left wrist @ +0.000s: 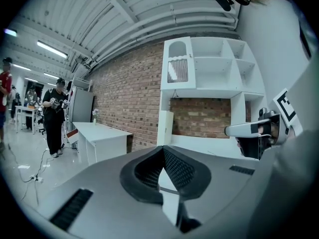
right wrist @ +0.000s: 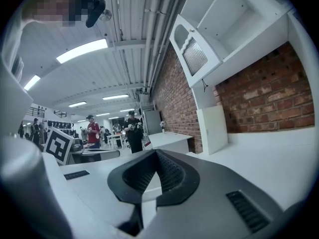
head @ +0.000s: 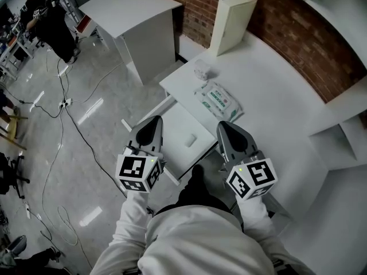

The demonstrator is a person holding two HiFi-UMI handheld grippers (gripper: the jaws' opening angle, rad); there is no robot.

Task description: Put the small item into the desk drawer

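- Small white block [head: 191, 139]: lies flat on the floor of the open desk drawer [head: 172, 125], toward its right half, apart from the walls. This appears to be the task's item, so the placing looks done and closing the drawer would remain.
- Handling (judged): the block looks light, stiff and smooth-faced, with a low profile. It is best pinched across its two long edges, because a grip from above on the flat face would slip. The material cannot be told.
- Left gripper [head: 155, 121]: hangs over the drawer's left front. Its jaws are pressed fully together with nothing between them.
- Right gripper [head: 223, 126]: hangs over the drawer's right front edge, just beside the tabletop. Its jaws are likewise closed on nothing. Neither gripper touches the block.
- Tabletop [head: 269, 90]: white, smooth and largely bare. It carries a soft pack of wet wipes [head: 218, 100] near the edge above the drawer, and a smaller pale packet [head: 202, 69] beyond it.
- White upright box [head: 232, 22]: stands at the far end of the tabletop against the brick wall [head: 321, 44]. A white shelf unit [left wrist: 209, 63] is mounted on the wall above.
- Room: a glossy grey floor [head: 74, 171] crossed by loose cables [head: 74, 128], a second white desk [head: 132, 16] further along the wall, and a person in dark clothes [head: 49, 19] standing well away.
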